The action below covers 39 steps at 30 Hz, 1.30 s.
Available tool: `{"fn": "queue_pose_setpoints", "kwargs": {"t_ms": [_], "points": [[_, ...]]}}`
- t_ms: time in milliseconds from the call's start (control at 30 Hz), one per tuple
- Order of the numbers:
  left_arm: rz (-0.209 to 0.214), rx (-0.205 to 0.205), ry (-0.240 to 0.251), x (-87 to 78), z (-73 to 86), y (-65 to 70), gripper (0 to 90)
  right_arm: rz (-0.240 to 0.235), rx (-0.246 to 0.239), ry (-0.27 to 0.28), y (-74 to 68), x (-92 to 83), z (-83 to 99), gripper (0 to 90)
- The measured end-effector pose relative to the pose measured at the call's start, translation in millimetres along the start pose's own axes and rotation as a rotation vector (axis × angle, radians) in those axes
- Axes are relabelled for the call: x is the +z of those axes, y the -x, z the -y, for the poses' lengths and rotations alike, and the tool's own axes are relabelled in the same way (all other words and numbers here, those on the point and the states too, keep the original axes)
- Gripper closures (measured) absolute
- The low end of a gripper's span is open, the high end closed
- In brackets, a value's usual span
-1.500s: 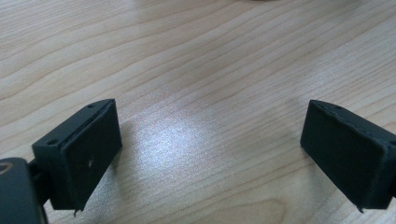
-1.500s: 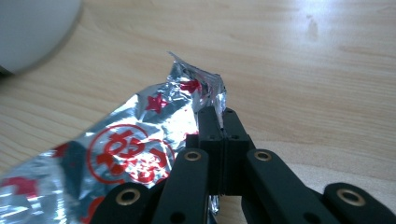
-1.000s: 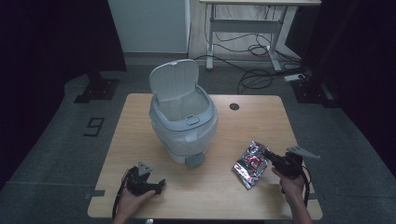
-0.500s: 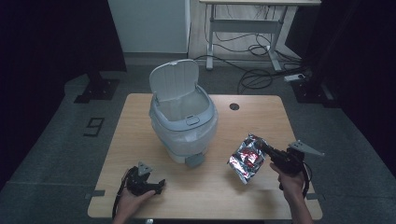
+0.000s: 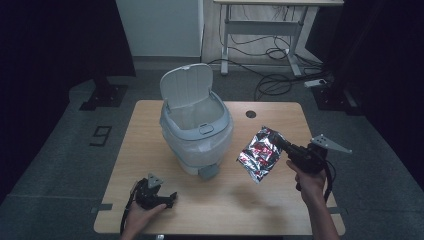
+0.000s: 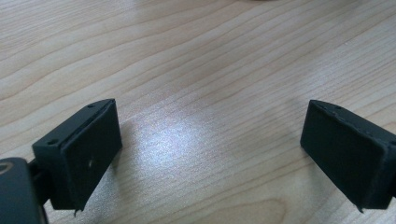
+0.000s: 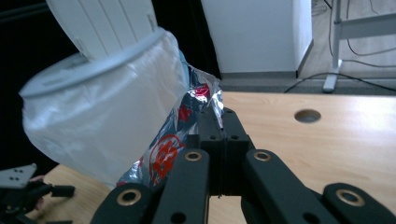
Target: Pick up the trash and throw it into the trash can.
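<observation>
A crinkled silver and red foil packet (image 5: 261,152) hangs in the air over the right half of the table, with my right gripper (image 5: 283,144) shut on its right edge. In the right gripper view the jaws are pressed together on the foil packet (image 7: 187,126), with the bin (image 7: 107,107) just behind it. The grey-blue bin (image 5: 196,126) stands mid-table, its lid (image 5: 186,85) up and a clear liner inside. My left gripper (image 5: 170,199) rests on the table near the front left edge, open, with bare wood between its pads (image 6: 88,154).
The wooden table (image 5: 150,130) has a round cable hole (image 5: 251,114) at the back right. A small grey pedal (image 5: 209,171) sticks out at the bin's front. Behind the table stand a white cabinet (image 5: 160,25) and a desk frame with cables on the floor.
My right gripper has lifted the foil packet off the table and carried it up and a little toward the bin. The left gripper has stayed put.
</observation>
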<state>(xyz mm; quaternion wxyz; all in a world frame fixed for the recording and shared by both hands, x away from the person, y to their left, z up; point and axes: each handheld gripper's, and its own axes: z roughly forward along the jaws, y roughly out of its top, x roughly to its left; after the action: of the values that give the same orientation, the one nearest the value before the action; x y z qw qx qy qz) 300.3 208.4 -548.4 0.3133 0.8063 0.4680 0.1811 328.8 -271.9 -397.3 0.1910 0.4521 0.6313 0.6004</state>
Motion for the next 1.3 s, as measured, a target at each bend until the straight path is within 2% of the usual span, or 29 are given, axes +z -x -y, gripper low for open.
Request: {"fn": "queue_pose_setpoints", "kwargs": {"t_ms": [600,1300], "points": [[0.001,0.003,-0.003,-0.2,-0.1,-0.2,5.0,-0.057,-0.025,0.041,-30.5,15.1,-39.0,90.0],[0.000,0.003,-0.003,-0.3,-0.1,-0.2,5.0,-0.078,-0.050,0.065,-50.4,26.3,-68.3,90.0]]}}
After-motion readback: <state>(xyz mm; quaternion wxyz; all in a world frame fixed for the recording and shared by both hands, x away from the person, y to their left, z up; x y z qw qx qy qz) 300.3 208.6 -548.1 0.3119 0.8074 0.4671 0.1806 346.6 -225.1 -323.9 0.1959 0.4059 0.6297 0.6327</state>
